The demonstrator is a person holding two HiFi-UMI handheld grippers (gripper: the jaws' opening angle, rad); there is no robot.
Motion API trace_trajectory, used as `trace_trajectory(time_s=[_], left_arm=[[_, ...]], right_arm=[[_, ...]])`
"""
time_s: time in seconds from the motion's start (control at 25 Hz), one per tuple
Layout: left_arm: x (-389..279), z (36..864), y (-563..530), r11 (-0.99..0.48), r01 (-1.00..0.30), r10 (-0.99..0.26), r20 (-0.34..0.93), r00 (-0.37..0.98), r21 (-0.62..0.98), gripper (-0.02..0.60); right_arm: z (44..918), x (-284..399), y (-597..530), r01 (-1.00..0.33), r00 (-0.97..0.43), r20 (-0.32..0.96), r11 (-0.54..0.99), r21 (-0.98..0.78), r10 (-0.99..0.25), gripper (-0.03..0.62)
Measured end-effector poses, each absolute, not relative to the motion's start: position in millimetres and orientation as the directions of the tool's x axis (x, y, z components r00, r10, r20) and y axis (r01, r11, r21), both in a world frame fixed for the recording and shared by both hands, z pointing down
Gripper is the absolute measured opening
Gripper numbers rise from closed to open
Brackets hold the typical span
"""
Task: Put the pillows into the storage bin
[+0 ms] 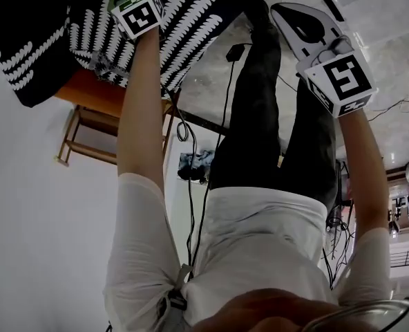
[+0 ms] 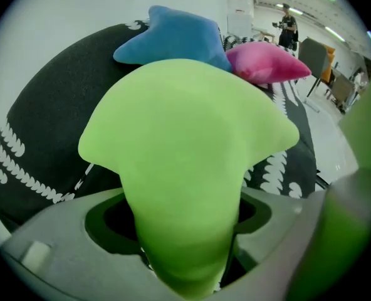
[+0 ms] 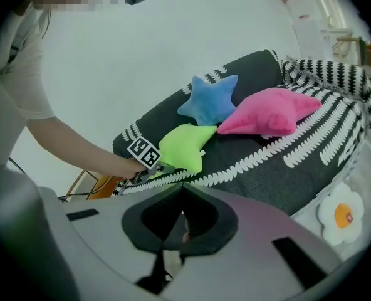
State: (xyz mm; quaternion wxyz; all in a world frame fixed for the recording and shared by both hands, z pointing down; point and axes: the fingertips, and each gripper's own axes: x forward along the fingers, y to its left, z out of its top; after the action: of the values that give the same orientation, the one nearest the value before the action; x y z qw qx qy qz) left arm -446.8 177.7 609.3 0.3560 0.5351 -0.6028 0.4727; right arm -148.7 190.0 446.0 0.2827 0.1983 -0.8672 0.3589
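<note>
The storage bin (image 3: 286,168) is a big soft black bag with white leaf print. A blue star pillow (image 3: 207,99) and a pink star pillow (image 3: 267,111) lie on top of it. A green star pillow (image 3: 182,146) lies beside them near the bin's rim. In the left gripper view my left gripper (image 2: 185,249) points steeply down, and one arm of the green pillow (image 2: 185,143) fills its wide jaws, touching both. My right gripper (image 3: 182,190) is shut with nothing in it. It hangs to the right of the bin (image 1: 191,19) in the head view.
An orange wooden stand (image 1: 94,109) shows under the bin. Black cables (image 1: 191,185) hang along my body to the floor. A white flower cushion with an orange centre (image 3: 342,215) lies right of the bin. A person (image 2: 287,24) stands far off among desks.
</note>
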Motion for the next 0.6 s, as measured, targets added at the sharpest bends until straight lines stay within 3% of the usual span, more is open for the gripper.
trace_trajectory(time_s=[0.12,0.2,0.6], left_arm=[[-449.2,599.3,179.7,-0.031,-0.980,-0.342,0.923,-0.176,-0.198,0.325],[-449.5,588.2,180.3,-0.024,-0.983,-0.356,0.920,-0.163,-0.184,0.296],[-403.5,554.3,207.0,0.051,-0.998,-0.313,0.949,-0.045,-0.031,0.281]], right_arm=[[451.2,-145.7,189.7,-0.564,-0.759,0.632,0.645,-0.515,-0.158,0.000],[449.6,-142.3,192.4,-0.569,-0.757,0.633,0.643,-0.514,-0.164,0.000],[434.4,-98.6,192.1,-0.564,-0.753,0.635,0.664,-0.491,-0.170,0.000]])
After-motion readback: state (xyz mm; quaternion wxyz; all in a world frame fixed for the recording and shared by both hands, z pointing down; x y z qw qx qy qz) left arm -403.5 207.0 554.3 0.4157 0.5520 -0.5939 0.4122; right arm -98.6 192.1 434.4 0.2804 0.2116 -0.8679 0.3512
